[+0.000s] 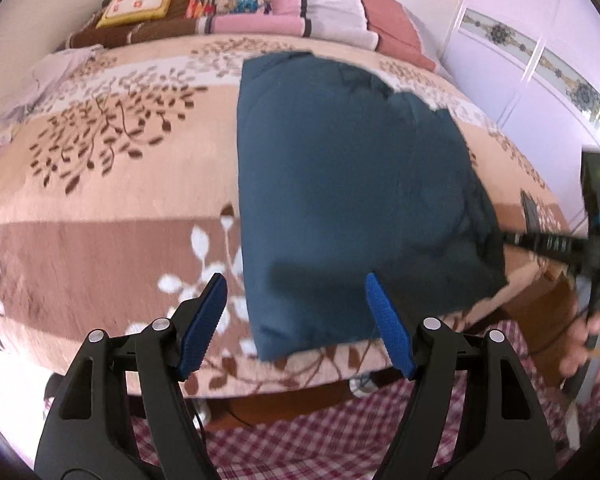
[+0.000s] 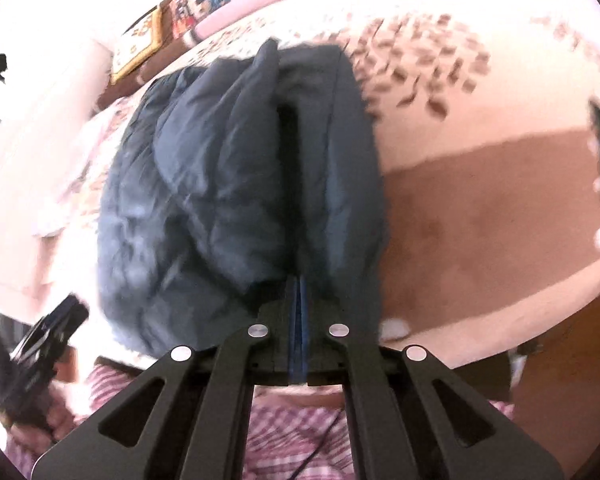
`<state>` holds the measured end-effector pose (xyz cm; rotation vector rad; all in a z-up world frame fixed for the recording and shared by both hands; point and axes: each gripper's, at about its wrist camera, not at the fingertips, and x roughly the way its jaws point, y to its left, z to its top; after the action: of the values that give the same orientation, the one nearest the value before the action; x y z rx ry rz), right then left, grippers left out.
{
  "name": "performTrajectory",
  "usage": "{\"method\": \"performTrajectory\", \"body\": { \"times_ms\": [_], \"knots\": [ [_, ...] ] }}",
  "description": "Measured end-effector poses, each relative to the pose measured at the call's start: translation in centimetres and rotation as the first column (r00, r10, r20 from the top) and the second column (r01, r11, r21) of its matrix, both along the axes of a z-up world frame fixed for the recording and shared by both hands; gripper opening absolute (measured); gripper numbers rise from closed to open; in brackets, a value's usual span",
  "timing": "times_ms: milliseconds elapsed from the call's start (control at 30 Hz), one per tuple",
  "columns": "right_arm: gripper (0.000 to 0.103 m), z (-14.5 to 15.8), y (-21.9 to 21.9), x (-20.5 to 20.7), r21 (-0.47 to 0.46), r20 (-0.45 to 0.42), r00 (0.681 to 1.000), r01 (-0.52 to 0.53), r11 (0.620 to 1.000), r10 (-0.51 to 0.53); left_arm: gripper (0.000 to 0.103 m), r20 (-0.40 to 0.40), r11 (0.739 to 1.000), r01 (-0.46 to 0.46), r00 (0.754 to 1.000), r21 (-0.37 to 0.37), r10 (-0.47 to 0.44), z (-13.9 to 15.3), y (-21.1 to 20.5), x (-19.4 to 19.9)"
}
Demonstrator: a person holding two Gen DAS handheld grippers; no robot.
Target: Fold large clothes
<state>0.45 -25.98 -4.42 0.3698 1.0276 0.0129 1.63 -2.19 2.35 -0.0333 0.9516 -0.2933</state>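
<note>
A dark teal garment lies folded into a long rectangle on the bed. In the left wrist view my left gripper is open and empty, hovering over the garment's near left corner at the bed's front edge. My right gripper enters from the right and pinches the garment's right edge. In the right wrist view the right gripper is shut on a lifted fold of the garment, which drapes on both sides of its fingers.
The bedspread is beige and brown with a leaf print. Pillows and folded blankets are stacked at the head. A white wardrobe stands right of the bed. A checkered rug covers the floor below the bed edge.
</note>
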Motion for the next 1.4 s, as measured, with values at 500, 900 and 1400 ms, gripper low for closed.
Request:
{"method": "performTrajectory", "body": {
  "times_ms": [500, 900, 1400],
  "knots": [
    [0.002, -0.3, 3.1, 4.1, -0.126, 0.01, 0.998, -0.06, 0.99, 0.062, 0.069, -0.097, 1.0, 0.005, 0.995, -0.014, -0.006, -3.3, -0.1, 0.3],
    [0.002, -4.1, 2.6, 6.4, -0.099, -0.079, 0.994, -0.078, 0.992, 0.07, 0.072, -0.151, 0.999, -0.007, 0.988, -0.052, -0.001, -4.9, 0.3, 1.0],
    [0.002, -3.7, 0.9, 6.1, -0.017, -0.051, 0.997, -0.064, 0.998, 0.063, 0.077, -0.167, 0.976, -0.1, 0.984, -0.195, 0.068, -2.4, 3.5, 0.8]
  ]
}}
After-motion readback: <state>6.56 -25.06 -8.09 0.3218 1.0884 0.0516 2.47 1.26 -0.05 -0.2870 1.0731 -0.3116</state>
